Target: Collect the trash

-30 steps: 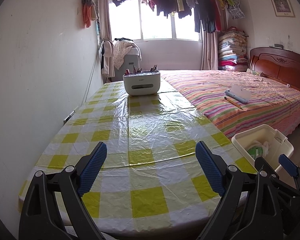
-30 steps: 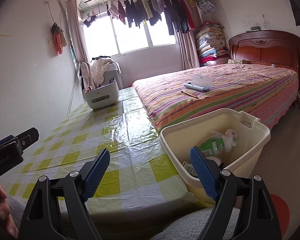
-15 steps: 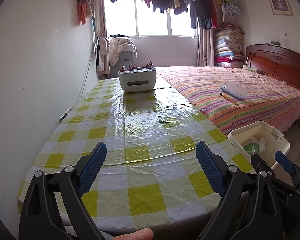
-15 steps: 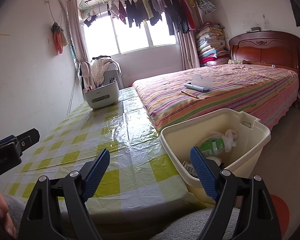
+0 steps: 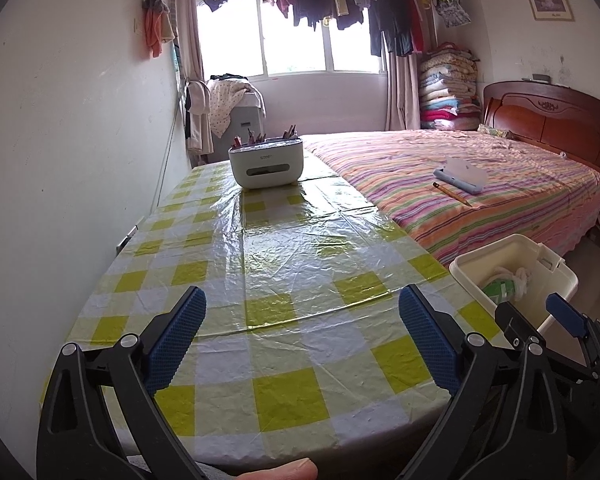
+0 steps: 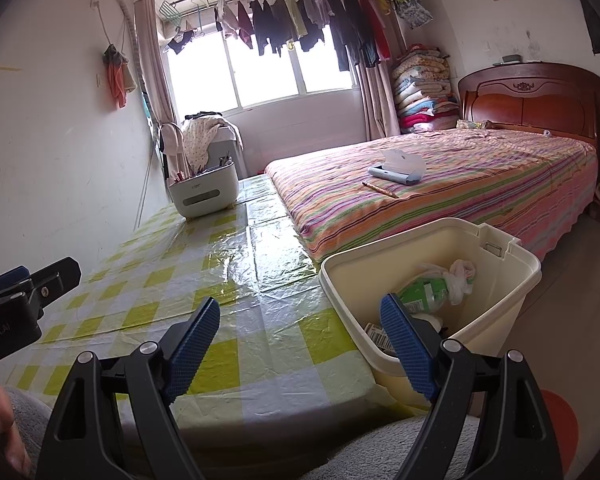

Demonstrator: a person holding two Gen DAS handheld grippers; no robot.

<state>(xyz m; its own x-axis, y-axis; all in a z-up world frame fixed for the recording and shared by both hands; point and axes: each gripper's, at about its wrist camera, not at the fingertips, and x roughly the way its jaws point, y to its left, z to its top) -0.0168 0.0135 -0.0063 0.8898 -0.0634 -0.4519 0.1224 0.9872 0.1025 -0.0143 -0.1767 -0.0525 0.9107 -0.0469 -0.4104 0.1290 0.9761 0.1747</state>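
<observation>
A cream plastic bin (image 6: 500, 300) stands on the floor at the table's near right corner. It holds a green packet (image 6: 422, 294), a white plastic bag (image 6: 458, 276) and a barcoded wrapper. My right gripper (image 6: 300, 306) is open and empty, one finger over the tablecloth and the other in front of the bin's near rim. My left gripper (image 5: 300, 300) hovers over the table's near end, its jaws opening with nothing between them. The left wrist view also shows the bin (image 5: 512, 248) and the right gripper (image 5: 538, 318) at lower right.
The table (image 5: 300, 260) has a glossy yellow-checked cloth and runs along the left wall. A white caddy (image 5: 266, 162) with pens stands at its far end. The striped bed (image 5: 480, 208) on the right carries a blue case (image 5: 458, 178) and a pencil (image 5: 452, 194).
The left gripper's jaws stand a little wider. A fingertip has come into the bottom edge of the left wrist view. The right wrist view is unchanged.
</observation>
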